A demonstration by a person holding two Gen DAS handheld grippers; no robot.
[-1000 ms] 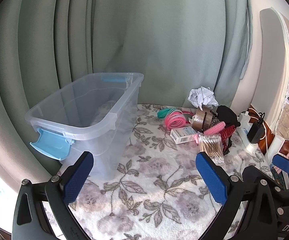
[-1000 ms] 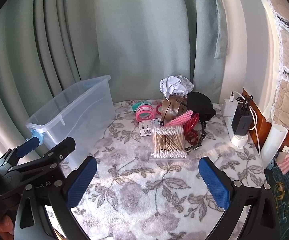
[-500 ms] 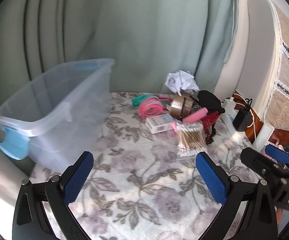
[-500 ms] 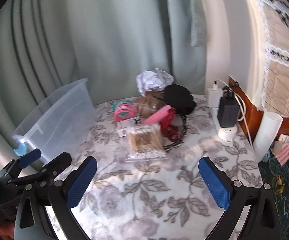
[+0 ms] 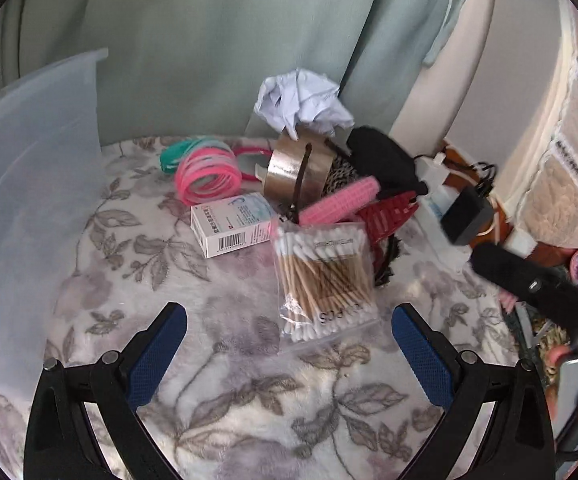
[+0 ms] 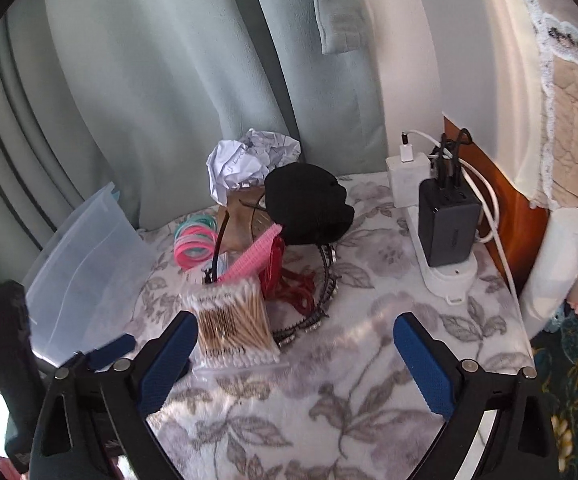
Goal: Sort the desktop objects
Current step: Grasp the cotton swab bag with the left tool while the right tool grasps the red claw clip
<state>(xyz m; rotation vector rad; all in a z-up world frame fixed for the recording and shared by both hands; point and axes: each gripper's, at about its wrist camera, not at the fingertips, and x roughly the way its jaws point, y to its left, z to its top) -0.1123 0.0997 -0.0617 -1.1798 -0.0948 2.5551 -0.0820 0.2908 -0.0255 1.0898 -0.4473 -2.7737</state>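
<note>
Both grippers are wide open and holding nothing: the left gripper point(image 5: 289, 354) hangs just short of the bag of cotton swabs point(image 5: 323, 276) near the middle of the desk point(image 5: 249, 400), and the right gripper point(image 6: 295, 362) sits close beside the same bag. My worry is that the bag is thin, slippery plastic lying flat on fuzzy cloth, so a pinch could easily slide off or snag the cloth. It's also touching the white box point(image 5: 235, 222), pink roller point(image 5: 339, 204) and red clip point(image 5: 385, 216), so lifting may drag that far-side pile, while the clear bin point(image 5: 29, 184) waits at the left edge.
</note>
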